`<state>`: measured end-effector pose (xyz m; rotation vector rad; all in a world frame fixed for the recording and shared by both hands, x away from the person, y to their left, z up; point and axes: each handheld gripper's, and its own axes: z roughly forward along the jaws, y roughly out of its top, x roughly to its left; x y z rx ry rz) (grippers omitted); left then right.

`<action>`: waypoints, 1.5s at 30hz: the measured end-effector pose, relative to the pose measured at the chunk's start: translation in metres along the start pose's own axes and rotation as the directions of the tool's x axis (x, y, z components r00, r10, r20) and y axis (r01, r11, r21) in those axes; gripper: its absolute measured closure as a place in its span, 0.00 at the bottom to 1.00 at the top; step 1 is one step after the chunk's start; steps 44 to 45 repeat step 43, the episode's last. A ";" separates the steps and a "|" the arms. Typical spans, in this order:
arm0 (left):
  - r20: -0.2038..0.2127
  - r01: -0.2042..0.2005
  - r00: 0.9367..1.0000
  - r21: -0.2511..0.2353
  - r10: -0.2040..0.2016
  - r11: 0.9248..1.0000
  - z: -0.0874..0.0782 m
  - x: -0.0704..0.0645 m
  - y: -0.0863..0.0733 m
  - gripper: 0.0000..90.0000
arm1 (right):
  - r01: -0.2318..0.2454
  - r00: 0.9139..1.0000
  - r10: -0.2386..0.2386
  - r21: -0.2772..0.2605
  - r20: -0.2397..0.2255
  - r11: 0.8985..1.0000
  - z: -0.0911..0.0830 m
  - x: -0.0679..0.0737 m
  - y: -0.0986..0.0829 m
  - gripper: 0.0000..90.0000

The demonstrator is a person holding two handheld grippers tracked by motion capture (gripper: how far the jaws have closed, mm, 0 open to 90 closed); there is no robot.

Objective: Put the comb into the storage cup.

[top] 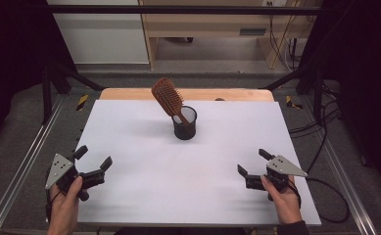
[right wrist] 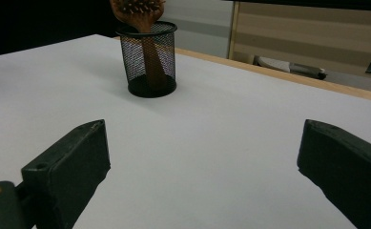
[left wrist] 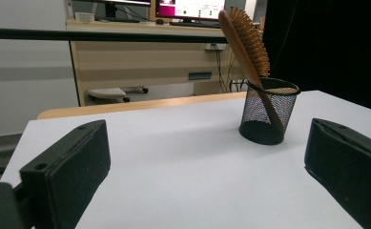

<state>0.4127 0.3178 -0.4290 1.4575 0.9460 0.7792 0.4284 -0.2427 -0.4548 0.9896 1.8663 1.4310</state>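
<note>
A wooden hairbrush stands handle-down in a black mesh cup at the middle of the white table top, leaning left with its bristle head above the rim. My left gripper rests open near the front left corner, held by a hand, nothing between its jaws. My right gripper is open near the front right, also empty. Both point toward the cup from well short of it.
The white sheet covers a wooden table whose far edge shows beyond it. Metal rails run along both sides. Cables trail at the right. A wooden desk stands beyond the table.
</note>
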 end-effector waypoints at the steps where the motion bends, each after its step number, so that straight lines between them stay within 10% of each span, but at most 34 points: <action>1: 0.005 0.002 1.000 0.002 -0.002 1.000 0.000 -0.001 0.000 0.02 | -0.002 1.000 0.002 0.000 0.001 1.000 -0.001 -0.001 0.000 0.04; 25: 0.038 -0.005 0.999 0.031 0.003 1.000 -0.009 -0.015 -0.013 0.02 | 0.007 1.000 -0.007 0.003 -0.026 1.000 -0.003 0.000 -0.002 0.04; 45: 0.025 0.089 0.996 -0.020 -0.088 0.996 -0.019 -0.003 -0.017 0.02 | -0.010 1.000 0.010 0.000 -0.028 1.000 -0.003 -0.002 -0.003 0.04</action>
